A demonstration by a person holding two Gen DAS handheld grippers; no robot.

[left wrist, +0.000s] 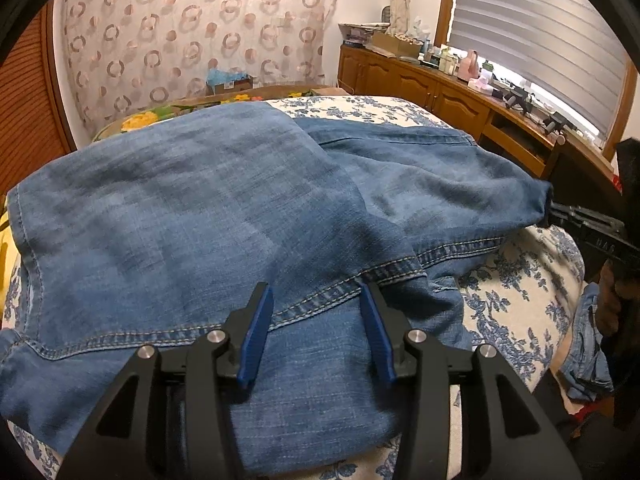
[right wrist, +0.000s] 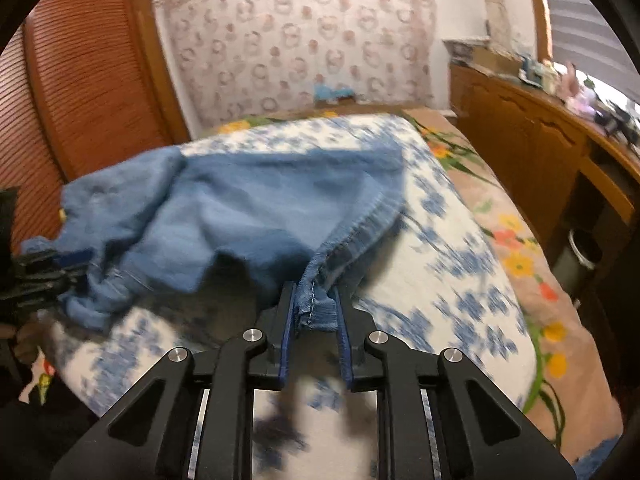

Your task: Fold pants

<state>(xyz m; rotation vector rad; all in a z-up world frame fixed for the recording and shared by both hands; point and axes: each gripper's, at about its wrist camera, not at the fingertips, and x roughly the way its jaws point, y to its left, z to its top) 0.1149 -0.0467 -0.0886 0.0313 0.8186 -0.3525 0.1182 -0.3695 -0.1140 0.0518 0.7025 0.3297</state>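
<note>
While the right view is motion-blurred, layout is clear: bed with blue-floral quilt, louvred wooden doors, circle-print curtain, cluttered wooden counter. Denim pants lie folded over on the bed, stitched hems visible. Left gripper sits half-open over a hem, gripping nothing. Right gripper is pinched narrow on a bunched seam edge.

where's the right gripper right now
In the right wrist view, the right gripper sits low at center, pinching a bunched hem of the denim pants over the blue floral bedspread.
</note>
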